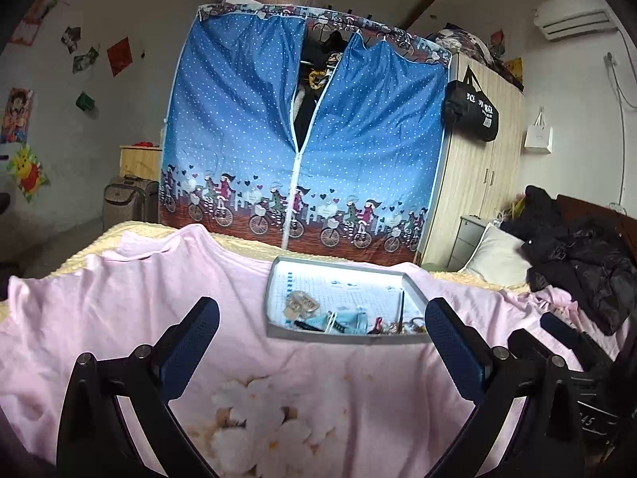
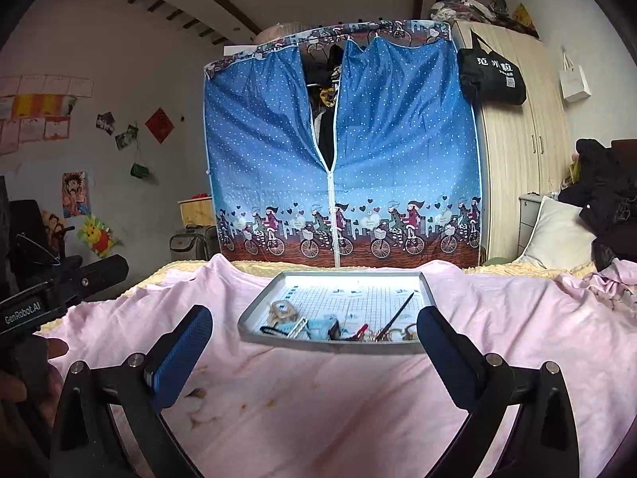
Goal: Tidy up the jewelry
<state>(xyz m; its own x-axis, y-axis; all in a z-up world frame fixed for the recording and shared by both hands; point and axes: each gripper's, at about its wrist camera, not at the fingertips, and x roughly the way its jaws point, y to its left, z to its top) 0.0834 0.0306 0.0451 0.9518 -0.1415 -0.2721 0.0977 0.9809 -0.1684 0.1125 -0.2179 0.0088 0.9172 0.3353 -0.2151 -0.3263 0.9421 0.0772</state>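
Jewelry (image 2: 338, 328) in tray (image 2: 254, 310) too tangled/small to ID; both grippers' jaws wide open, empty.

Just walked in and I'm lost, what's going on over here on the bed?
A person holds two handheld grippers over a pink sheet on the bed. Both the left gripper and right gripper hover with jaws wide open, empty. Ahead lies a gray tray with small jewelry pieces jumbled along its near edge. Nothing is picked up yet.

One grey tray (image 2: 426, 290) is sitting at the frame's centre on one pink sheet (image 2: 318, 390). Two grippers are showing: the left gripper (image 1: 321, 318) and the right gripper (image 2: 314, 326). One black bag (image 2: 491, 75) is hanging upper right.
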